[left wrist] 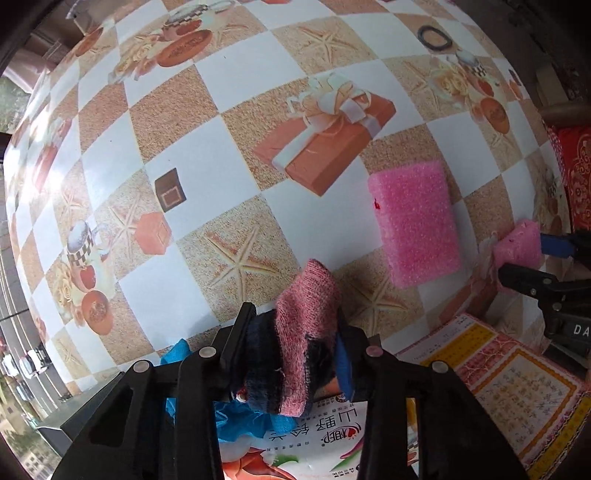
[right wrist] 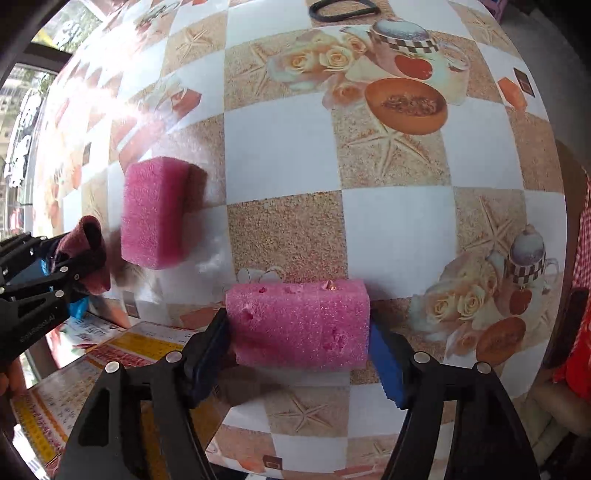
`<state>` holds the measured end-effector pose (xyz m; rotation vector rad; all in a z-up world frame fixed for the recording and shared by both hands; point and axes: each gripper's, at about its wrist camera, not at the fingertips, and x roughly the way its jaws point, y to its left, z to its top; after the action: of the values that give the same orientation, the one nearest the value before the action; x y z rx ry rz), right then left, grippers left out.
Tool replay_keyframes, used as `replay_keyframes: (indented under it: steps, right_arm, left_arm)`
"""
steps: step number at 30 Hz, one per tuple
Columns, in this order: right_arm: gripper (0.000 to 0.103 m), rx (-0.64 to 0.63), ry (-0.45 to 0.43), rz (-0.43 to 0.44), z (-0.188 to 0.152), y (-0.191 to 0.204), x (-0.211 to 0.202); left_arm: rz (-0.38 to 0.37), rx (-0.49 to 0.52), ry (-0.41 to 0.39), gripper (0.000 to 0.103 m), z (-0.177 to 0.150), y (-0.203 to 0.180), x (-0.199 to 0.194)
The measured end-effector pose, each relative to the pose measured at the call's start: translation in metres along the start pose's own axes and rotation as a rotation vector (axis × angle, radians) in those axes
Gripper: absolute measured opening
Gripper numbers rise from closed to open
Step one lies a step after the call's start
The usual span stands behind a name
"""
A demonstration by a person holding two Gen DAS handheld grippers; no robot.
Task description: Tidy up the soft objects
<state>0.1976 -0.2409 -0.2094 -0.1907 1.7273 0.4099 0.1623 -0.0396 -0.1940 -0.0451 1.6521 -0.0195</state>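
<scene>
- Left gripper (left wrist: 295, 354) is clamped on a pink-and-navy sock (left wrist: 299, 343), above the counter (left wrist: 177, 288).
- Right gripper (right wrist: 299, 332) squeezes a pink sponge (right wrist: 299, 321) across its long axis.
- A second sponge (left wrist: 415, 221) lies between the two grippers.

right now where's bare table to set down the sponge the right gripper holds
Free: the stretch beyond the held sponge, right of the loose sponge, up to the black band. Crowded: the near-left edge, with printed sheets, blue cloth and the left gripper holding a sock.
</scene>
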Motion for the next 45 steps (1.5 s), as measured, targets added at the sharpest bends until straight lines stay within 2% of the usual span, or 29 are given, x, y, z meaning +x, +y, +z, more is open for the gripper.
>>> replay_keyframes:
  steps: [6, 12, 14, 19, 25, 30, 35, 45]
  right_arm:
    - [0.072, 0.071, -0.058, 0.056, -0.008, -0.024, -0.024]
    - [0.072, 0.106, -0.095, 0.070, -0.020, -0.040, -0.046]
    - [0.072, 0.115, -0.111, 0.075, -0.015, -0.042, -0.056]
    - [0.072, 0.148, -0.162, 0.081, -0.029, -0.043, -0.073]
    - [0.072, 0.210, -0.226, 0.072, -0.059, -0.068, -0.104]
    - [0.072, 0.275, -0.259, 0.061, -0.089, -0.089, -0.119]
    - [0.072, 0.343, -0.276, 0.049, -0.124, -0.107, -0.127]
    - [0.072, 0.395, -0.263, 0.019, -0.177, -0.113, -0.119]
  left_arm:
    - [-0.018, -0.043, -0.090, 0.042, 0.000, 0.009, -0.040]
    - [-0.035, -0.002, -0.159, 0.042, 0.006, -0.011, -0.078]
    - [-0.046, 0.013, -0.181, 0.042, 0.001, -0.021, -0.079]
    - [-0.080, 0.060, -0.231, 0.042, 0.008, -0.067, -0.084]
    - [-0.106, 0.206, -0.301, 0.042, 0.002, -0.130, -0.114]
    - [-0.143, 0.325, -0.320, 0.042, -0.021, -0.177, -0.132]
    - [-0.171, 0.463, -0.325, 0.042, -0.059, -0.215, -0.142]
    - [-0.226, 0.621, -0.278, 0.042, -0.135, -0.238, -0.138]
